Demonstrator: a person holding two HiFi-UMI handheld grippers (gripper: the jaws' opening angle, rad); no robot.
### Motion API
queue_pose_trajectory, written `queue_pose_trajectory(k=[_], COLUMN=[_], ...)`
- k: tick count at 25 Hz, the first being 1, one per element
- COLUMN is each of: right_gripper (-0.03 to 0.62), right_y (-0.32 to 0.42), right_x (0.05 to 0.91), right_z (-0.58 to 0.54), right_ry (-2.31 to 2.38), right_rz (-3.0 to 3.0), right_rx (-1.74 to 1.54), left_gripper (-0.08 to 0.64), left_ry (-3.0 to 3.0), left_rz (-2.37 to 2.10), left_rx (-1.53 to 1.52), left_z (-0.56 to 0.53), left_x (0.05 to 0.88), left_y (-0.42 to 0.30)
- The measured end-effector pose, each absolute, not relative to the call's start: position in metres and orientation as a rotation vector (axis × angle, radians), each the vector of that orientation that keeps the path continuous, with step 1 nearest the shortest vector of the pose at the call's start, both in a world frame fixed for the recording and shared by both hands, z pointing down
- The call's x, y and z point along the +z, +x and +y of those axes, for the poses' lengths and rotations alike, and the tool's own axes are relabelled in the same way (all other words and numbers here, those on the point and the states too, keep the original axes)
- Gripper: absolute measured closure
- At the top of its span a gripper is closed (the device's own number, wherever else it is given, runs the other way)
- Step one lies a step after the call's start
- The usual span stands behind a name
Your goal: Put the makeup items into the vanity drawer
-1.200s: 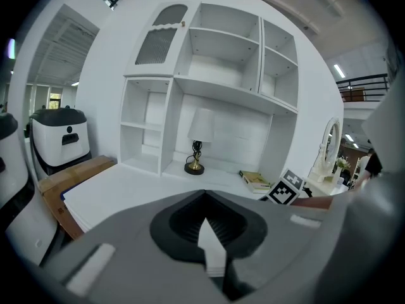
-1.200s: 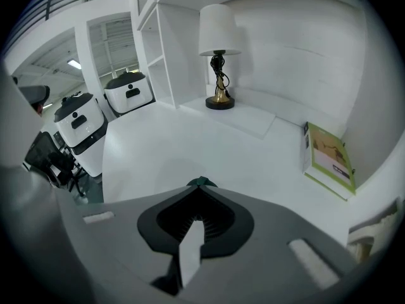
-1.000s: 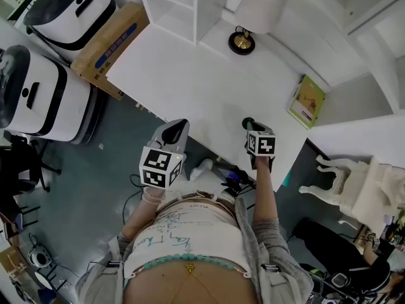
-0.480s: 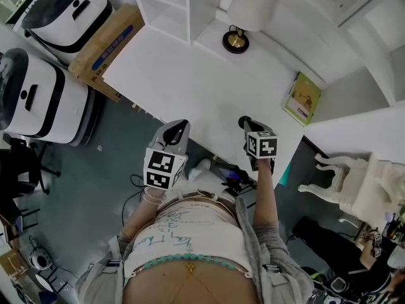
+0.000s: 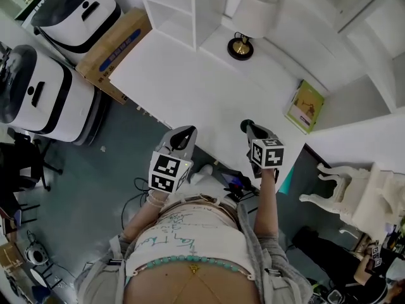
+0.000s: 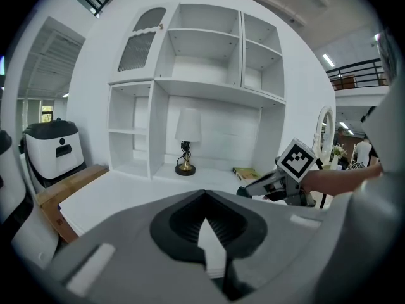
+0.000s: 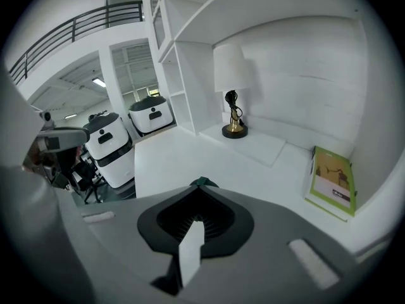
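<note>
Head view: the left gripper [image 5: 188, 132] and right gripper [image 5: 248, 126] hang by the white table [image 5: 190, 75]; no drawer shows. Left gripper view: jaws squeezed together, empty. Right gripper view: jaws pinch a small green thing [image 7: 201, 182], maybe makeup, not put away yet.

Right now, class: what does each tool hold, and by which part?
The left tool holds nothing, its jaws together. The right tool pinches a small dark green item at its tips; which part is gripped cannot be told.
</note>
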State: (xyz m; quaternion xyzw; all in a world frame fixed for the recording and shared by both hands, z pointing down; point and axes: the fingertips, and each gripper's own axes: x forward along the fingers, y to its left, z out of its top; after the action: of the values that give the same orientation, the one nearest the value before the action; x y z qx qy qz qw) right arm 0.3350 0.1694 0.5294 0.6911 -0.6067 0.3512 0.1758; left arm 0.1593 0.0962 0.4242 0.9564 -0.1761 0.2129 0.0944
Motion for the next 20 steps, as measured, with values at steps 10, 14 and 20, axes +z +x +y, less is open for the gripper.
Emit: queue_pose_trajectory(k=[10, 14, 20], right_gripper=[0.563, 0.563, 0.563], right_y=[0.325, 0.32, 0.31], right_x=[0.5, 0.496, 0.489], right_z=[0.159, 0.156, 0.147], right_ry=[1.926, 1.913, 1.894], right_rz=[-1.79, -1.801, -1.815], right_rx=[0.915, 0.914, 0.898], left_gripper=[0.558, 0.558, 0.558], left_ry=[2.843, 2.844, 2.851], left_rz=[-0.516, -0.495, -0.45], left_rx=[0.625, 0.627, 0.632], left_z=[0.103, 0.102, 0.099], left_x=[0.424, 0.425, 0.426], left_y=[0.162, 0.166, 0.165])
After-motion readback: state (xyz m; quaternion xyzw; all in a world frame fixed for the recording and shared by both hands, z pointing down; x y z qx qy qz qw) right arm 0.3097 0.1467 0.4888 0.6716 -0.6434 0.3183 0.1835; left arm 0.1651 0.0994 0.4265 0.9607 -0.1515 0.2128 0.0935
